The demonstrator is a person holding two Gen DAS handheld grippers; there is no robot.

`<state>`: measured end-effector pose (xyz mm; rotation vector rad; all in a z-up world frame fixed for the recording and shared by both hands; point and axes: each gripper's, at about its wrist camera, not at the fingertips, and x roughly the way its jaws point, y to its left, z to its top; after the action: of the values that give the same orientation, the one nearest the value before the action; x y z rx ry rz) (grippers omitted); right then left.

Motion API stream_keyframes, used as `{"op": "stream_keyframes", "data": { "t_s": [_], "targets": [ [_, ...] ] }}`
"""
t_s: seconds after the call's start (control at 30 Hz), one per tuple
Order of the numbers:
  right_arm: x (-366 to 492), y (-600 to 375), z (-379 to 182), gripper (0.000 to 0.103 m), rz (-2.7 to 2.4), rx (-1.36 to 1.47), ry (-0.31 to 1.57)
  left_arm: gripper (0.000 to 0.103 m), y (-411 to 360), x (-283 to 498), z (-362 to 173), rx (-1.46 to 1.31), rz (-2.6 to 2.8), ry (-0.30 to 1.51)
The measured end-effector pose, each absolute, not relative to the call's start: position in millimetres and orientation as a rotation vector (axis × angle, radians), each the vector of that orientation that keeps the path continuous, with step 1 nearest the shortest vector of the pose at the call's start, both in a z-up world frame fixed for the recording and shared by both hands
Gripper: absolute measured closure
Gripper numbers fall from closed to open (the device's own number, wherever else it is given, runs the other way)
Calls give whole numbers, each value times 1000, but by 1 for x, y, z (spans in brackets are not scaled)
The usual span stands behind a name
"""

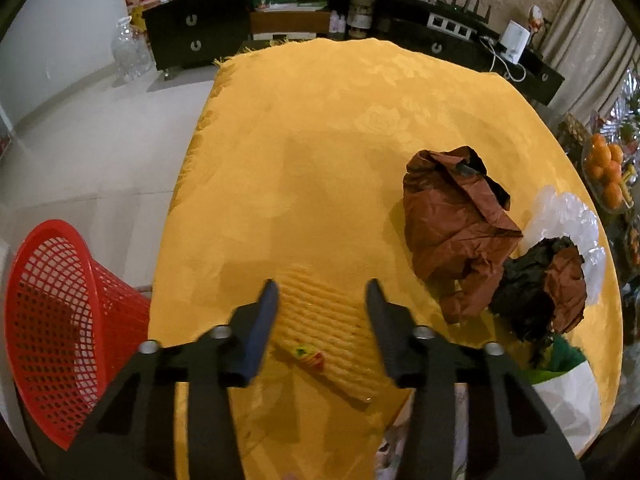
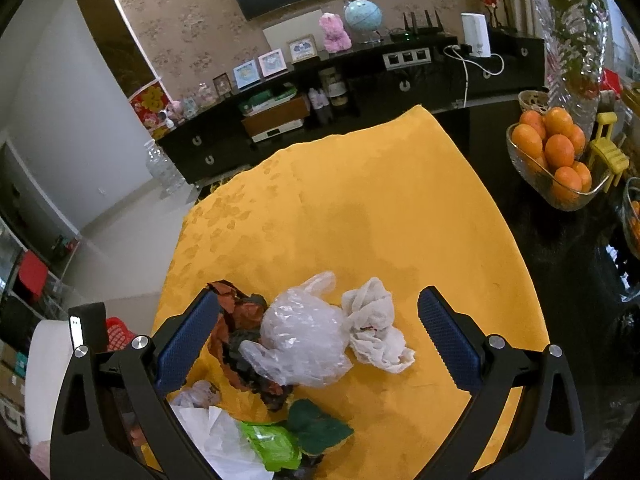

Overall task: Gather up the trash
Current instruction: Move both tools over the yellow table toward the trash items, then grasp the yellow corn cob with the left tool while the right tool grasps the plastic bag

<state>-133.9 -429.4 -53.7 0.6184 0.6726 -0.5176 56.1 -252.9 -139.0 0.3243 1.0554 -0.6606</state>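
Left gripper (image 1: 322,294) is open, w/ the yellow wrapper (image 1: 326,330) between its fingers at lower centre, long axis diagonal. Right gripper (image 2: 320,310), open too, faces the clear bag (image 2: 304,344). Red basket (image 1: 60,320) at lower left.

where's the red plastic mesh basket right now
In the left wrist view the red plastic mesh basket sits on the floor at the far left, beside the yellow tablecloth's edge, left of the open left gripper.
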Motion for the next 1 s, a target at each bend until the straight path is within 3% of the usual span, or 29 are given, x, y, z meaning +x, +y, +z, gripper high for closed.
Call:
{"op": "stream_keyframes", "data": {
  "t_s": [0.03, 0.1, 0.53, 0.57, 0.63, 1.0],
  "targets": [
    [-134, -430, -54, 6, -520, 620, 674, 77, -251, 56, -139, 319, -663, 1053],
    [-136, -431, -55, 6, -525, 621, 677, 82, -248, 56, -139, 310, -669, 1049],
    [-135, -429, -57, 6, -533, 614, 688, 81, -232, 52, -115, 203, -710, 1059],
    [-135, -429, -57, 6, -533, 614, 689, 75, -234, 51, -117, 206, -710, 1088],
    [-136, -429, -57, 6, -530, 616, 686, 31, -237, 50, -124, 235, -683, 1131],
    [-139, -428, -59, 6, -531, 623, 680, 30, -262, 44, -152, 306, -658, 1135]
  ]
}}
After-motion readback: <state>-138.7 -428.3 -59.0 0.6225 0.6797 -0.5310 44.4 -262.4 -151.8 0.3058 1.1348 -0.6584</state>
